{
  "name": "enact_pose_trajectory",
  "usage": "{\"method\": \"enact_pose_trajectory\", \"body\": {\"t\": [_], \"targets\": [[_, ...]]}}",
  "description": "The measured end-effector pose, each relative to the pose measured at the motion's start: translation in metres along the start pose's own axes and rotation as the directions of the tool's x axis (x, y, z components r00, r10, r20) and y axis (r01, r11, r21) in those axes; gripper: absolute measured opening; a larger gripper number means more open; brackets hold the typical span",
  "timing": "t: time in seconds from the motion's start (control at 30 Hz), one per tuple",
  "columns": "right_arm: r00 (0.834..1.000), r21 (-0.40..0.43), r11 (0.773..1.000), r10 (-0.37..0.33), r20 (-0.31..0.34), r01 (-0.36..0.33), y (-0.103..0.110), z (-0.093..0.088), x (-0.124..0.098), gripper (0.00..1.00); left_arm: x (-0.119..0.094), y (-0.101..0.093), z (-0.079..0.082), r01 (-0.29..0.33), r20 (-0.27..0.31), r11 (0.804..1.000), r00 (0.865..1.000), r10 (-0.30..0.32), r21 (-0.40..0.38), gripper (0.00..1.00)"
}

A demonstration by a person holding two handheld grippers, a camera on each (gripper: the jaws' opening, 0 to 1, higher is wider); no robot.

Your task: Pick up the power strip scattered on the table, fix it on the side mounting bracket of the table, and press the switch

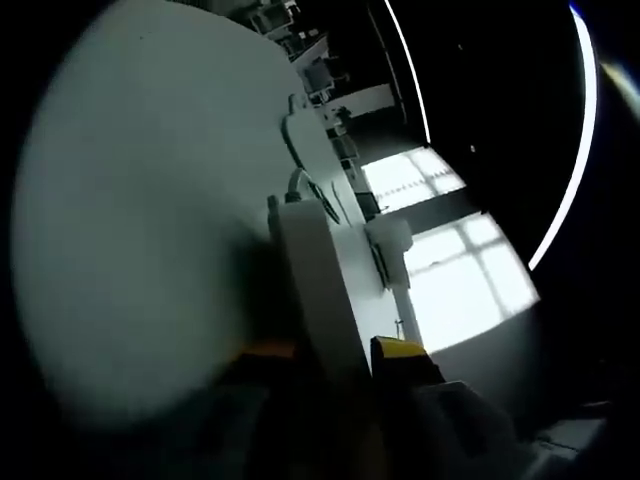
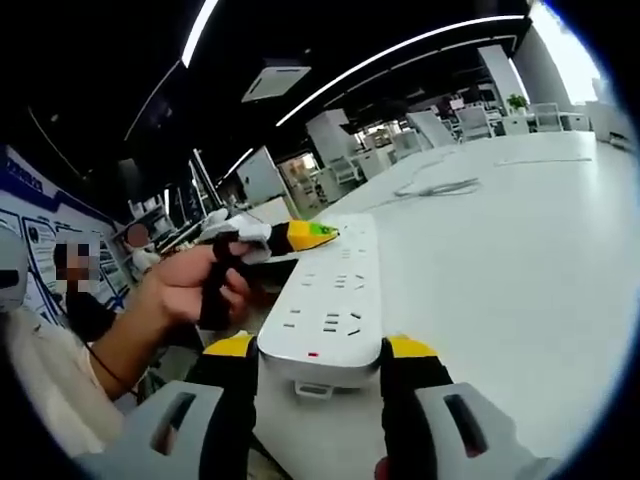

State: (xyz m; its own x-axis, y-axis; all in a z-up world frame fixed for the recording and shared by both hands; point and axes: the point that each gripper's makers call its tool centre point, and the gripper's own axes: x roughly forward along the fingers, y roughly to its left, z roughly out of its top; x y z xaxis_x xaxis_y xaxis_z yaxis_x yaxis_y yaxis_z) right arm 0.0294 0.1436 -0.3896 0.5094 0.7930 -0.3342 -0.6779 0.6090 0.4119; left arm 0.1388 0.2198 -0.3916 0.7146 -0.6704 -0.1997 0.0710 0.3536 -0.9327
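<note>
Both hand-held grippers clench the power strip: right hand-held gripper at its near end, left hand-held gripper alongside. Mounting seems underway; next, seat it at the desk edge.

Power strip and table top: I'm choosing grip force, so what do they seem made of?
The power strip looks like smooth white moulded plastic with a slight sheen and rounded edges. The table looks like a matte white laminate or painted board, with even, dull reflections; its core cannot be told.
</note>
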Motion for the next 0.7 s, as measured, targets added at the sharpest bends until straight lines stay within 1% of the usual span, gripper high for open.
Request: {"method": "enact_pose_trajectory", "body": {"t": [0.13, 0.2, 0.27, 0.37, 0.57, 0.7], "targets": [[1.0, -0.021, 1.0, 0.004, -0.004, -0.004, 0.0004, -0.0008, -0.0004, 0.45, -0.0006, -0.0001, -0.0007, 0.003, -0.006, 1.0, 1.0, -0.003, -0.012, 0.3], [1.0, -0.041, 0.999, 0.003, 0.002, -0.003, 0.0001, -0.0002, -0.0007, 0.45, -0.001, -0.0026, -0.0064, -0.002, -0.01, 1.0, 1.0, 0.002, -0.009, 0.3], [1.0, -0.058, 0.998, 0.001, 0.001, -0.001, -0.0003, 0.0, -0.0006, 0.45, -0.0012, -0.0028, -0.0068, -0.002, -0.015, 1.0, 1.0, 0.002, -0.016, 0.29], [1.0, -0.081, 0.997, 0.001, 0.001, -0.001, -0.0007, 0.0002, -0.0006, 0.44, -0.0014, -0.0003, -0.003, 0.007, -0.015, 0.999, 1.0, -0.007, -0.032, 0.29], [1.0, -0.118, 0.993, 0.003, 0.003, -0.003, 0.0012, 0.0011, -0.0008, 0.44, 0.0005, 0.0003, -0.0011, 0.019, -0.01, 0.998, 1.0, -0.02, -0.053, 0.28], [1.0, -0.12, 0.993, 0.011, 0.01, -0.01, -0.0007, 0.0019, -0.003, 0.44, 0.0005, -0.0009, -0.0001, 0.029, -0.008, 0.998, 1.0, -0.029, -0.059, 0.28]]}}
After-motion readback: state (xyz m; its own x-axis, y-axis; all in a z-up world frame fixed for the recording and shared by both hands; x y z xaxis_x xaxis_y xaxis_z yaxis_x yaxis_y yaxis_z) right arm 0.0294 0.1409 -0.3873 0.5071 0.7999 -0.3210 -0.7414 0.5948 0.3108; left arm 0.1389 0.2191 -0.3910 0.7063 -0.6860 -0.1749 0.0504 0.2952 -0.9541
